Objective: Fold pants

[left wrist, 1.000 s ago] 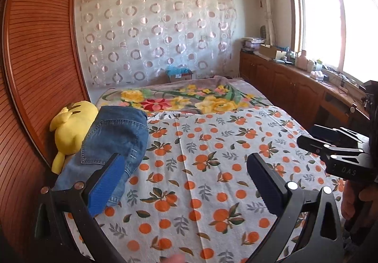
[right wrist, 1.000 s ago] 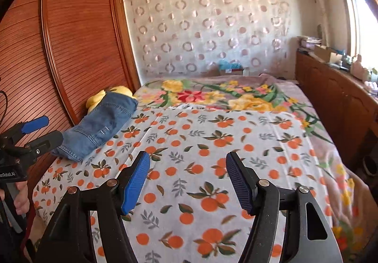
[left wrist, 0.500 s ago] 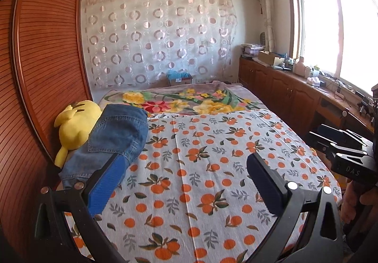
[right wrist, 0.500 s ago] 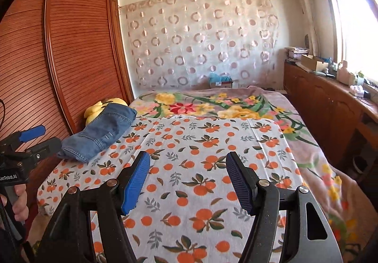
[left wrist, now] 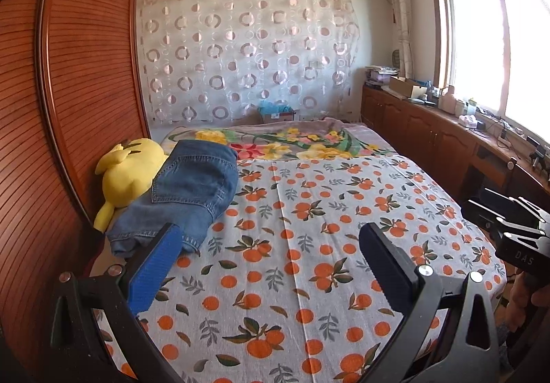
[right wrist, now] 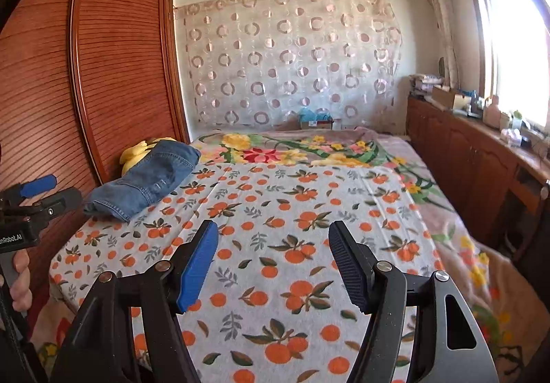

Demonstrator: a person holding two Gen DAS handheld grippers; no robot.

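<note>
The pants (left wrist: pixel 185 190) are seen folded at the bed's (left wrist: pixel 309 245) left edge, leaning on a yellow plush toy (left wrist: pixel 127 173). Both the left tool (left wrist: pixel 271 266) and right tool (right wrist: pixel 271 262) are held open and empty. Folding appears done; only withdrawal seems required.

A bed (left wrist: pixel 309 280) under an orange-print sheet, jeans folded at its left edge.

The sheet (right wrist: pixel 292 245) with oranges and leaves covers the near part of the bed; a floral blanket (left wrist: pixel 285 144) spreads across the far part. Folded blue jeans (left wrist: pixel 185 197) lie at the left side by the wooden wardrobe, resting partly on a yellow plush toy (left wrist: pixel 127 173) that lies just beside them.
</note>
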